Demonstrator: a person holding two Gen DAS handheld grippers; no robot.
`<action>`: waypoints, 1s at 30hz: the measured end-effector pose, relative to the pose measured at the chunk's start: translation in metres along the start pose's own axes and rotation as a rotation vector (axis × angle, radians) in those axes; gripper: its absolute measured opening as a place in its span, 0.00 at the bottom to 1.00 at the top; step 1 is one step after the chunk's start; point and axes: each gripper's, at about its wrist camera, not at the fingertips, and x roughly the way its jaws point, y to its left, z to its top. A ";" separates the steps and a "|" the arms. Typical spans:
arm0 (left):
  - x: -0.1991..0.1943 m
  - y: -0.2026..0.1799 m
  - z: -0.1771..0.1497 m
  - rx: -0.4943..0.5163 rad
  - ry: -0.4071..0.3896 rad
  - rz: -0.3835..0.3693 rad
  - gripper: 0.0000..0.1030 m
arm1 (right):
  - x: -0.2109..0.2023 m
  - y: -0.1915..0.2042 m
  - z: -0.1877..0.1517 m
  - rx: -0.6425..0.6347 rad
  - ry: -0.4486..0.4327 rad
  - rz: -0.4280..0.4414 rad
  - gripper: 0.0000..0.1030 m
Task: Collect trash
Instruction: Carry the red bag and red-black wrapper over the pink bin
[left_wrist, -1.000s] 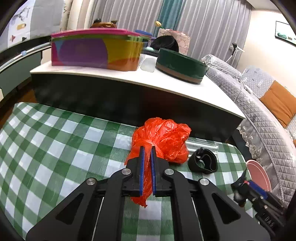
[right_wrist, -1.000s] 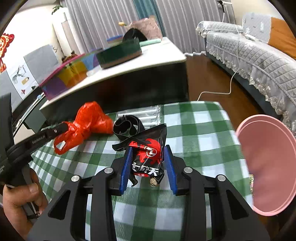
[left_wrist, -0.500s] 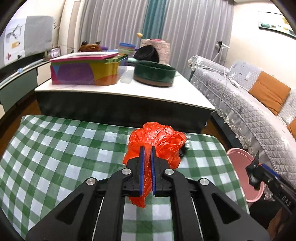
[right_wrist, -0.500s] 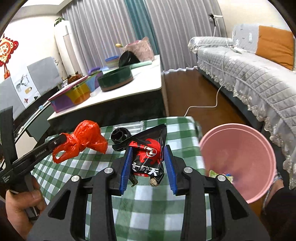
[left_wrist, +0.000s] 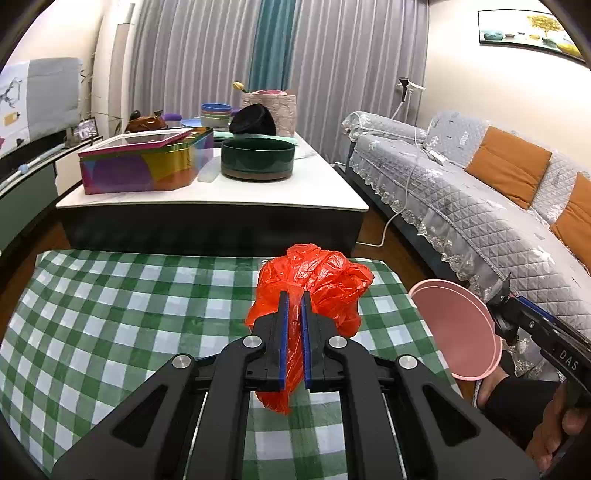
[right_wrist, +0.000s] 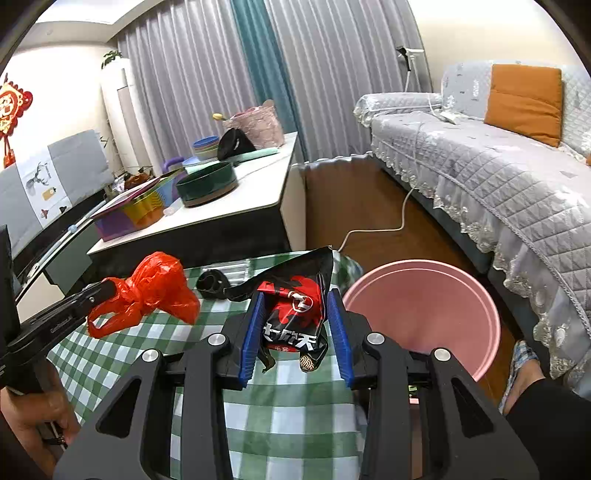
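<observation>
My left gripper (left_wrist: 293, 299) is shut on a crumpled red plastic bag (left_wrist: 317, 284) and holds it above the green checked tablecloth (left_wrist: 110, 314); the bag also shows in the right wrist view (right_wrist: 155, 291). My right gripper (right_wrist: 295, 299) is shut on a black and red snack wrapper (right_wrist: 295, 310), held above the table's right edge beside a pink bin (right_wrist: 424, 306). The bin shows in the left wrist view (left_wrist: 458, 328) on the floor right of the table. A black ring-shaped item (right_wrist: 212, 282) lies on the cloth.
A white-topped low table (left_wrist: 207, 192) with a colourful tin (left_wrist: 144, 162) and a dark green round box (left_wrist: 256, 158) stands behind. A grey sofa (left_wrist: 480, 206) runs along the right. A clear plastic packet (right_wrist: 236, 267) lies near the cloth's far edge.
Both grippers have risen and pulled back from the table with their loads. The right gripper has swung right, so the pink bin's opening now faces it.
</observation>
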 end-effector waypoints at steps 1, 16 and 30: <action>0.000 -0.002 0.000 0.002 0.001 -0.003 0.06 | -0.002 -0.005 0.000 0.003 -0.002 -0.007 0.35; 0.002 -0.037 0.000 0.050 -0.007 -0.053 0.06 | -0.014 -0.048 0.004 0.052 -0.033 -0.088 0.35; 0.014 -0.070 0.000 0.085 -0.001 -0.117 0.06 | -0.012 -0.077 0.005 0.074 -0.036 -0.148 0.35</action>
